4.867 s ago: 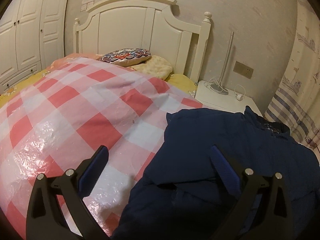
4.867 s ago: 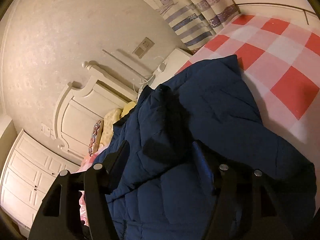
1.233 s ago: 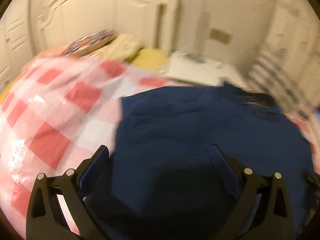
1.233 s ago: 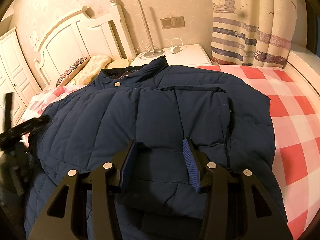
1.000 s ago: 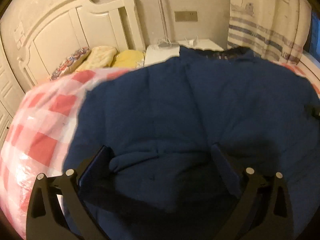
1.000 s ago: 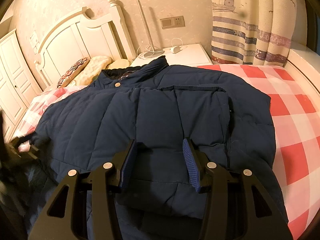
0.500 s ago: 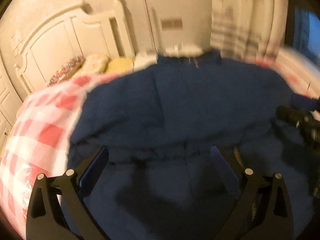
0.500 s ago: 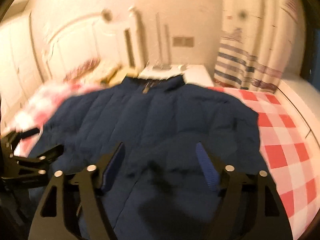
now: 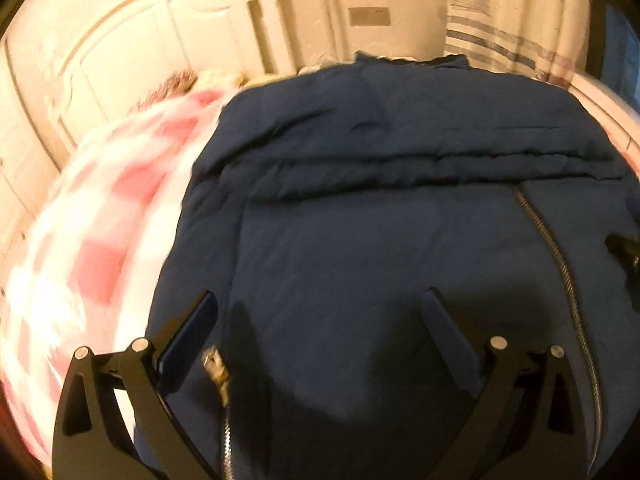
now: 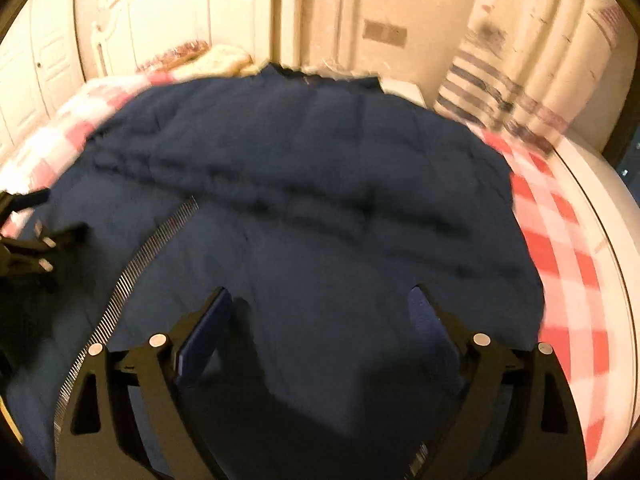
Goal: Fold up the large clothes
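Note:
A navy quilted jacket [image 9: 380, 208] lies spread on the bed, collar toward the headboard, with a fold running across its middle. Its metal zipper [image 9: 560, 264] runs down the near part. My left gripper [image 9: 318, 304] hangs open just above the jacket's lower left part, with a zipper pull [image 9: 214, 364] beside its left finger. My right gripper [image 10: 320, 296] hovers over the jacket [image 10: 320, 168], its jaws opening, and no fabric is pinched between them. The zipper [image 10: 132, 280] runs to its left. Each gripper shows at the edge of the other's view.
The bed has a red and white checked cover [image 9: 92, 256], also seen to the right of the jacket [image 10: 560, 240]. Beyond stand the white headboard [image 9: 120, 60] with pillows [image 10: 216, 60], a nightstand [image 10: 404, 92] and a striped curtain [image 9: 500, 40].
The right gripper's jaws have spread much wider. Both views have swung and pulled back toward the jacket's near end, so the zipper now shows. The left gripper stayed open.

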A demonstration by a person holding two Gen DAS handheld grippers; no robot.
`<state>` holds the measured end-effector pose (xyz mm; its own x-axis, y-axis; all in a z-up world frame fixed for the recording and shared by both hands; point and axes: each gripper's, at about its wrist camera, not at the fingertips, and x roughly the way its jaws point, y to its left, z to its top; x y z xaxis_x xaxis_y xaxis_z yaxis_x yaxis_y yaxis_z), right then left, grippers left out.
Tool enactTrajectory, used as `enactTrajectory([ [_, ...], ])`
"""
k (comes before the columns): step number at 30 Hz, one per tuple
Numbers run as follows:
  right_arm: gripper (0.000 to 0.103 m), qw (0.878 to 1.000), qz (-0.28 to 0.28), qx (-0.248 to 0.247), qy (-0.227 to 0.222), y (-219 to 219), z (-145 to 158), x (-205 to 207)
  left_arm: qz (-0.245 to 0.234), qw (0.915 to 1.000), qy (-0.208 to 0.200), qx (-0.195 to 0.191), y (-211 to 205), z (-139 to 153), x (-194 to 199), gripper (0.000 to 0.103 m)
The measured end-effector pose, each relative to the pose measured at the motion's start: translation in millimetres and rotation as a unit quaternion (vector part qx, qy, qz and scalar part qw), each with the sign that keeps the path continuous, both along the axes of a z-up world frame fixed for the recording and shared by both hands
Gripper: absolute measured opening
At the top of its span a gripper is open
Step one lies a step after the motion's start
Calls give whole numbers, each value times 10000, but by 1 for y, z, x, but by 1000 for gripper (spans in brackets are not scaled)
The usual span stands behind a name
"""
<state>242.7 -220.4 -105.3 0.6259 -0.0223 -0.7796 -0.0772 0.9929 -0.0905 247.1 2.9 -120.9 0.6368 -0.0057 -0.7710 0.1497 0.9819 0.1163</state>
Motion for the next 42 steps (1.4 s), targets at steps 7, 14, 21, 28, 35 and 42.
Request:
enactTrajectory([
  [7, 88, 9976, -286, 617, 149, -26, -10, -2, 164, 9994, 186, -235, 11, -3, 6, 101],
  [14, 88, 9975, -167, 633, -276, -4, 17, -29, -141, 9993, -46, -331, -6, 17, -29, 101],
  [21, 91, 9976, 655, 102, 204, 51, -13, -32, -590, 9981, 149, 20, -36, -5, -33, 101],
  [28, 91, 9996, 101, 256, -1, 17, 5, -44, -406, 9991, 63, -120, -9, 5, -59, 101],
  [35, 91, 9979, -350, 523, 116, -32, -11, -47, -307, 9990, 221, -217, 7, -6, -63, 101],
  [42, 91, 9982, 193, 493, -282, 15, 15, -77, -289, 9991, 197, -220, 9, -8, -65, 101],
])
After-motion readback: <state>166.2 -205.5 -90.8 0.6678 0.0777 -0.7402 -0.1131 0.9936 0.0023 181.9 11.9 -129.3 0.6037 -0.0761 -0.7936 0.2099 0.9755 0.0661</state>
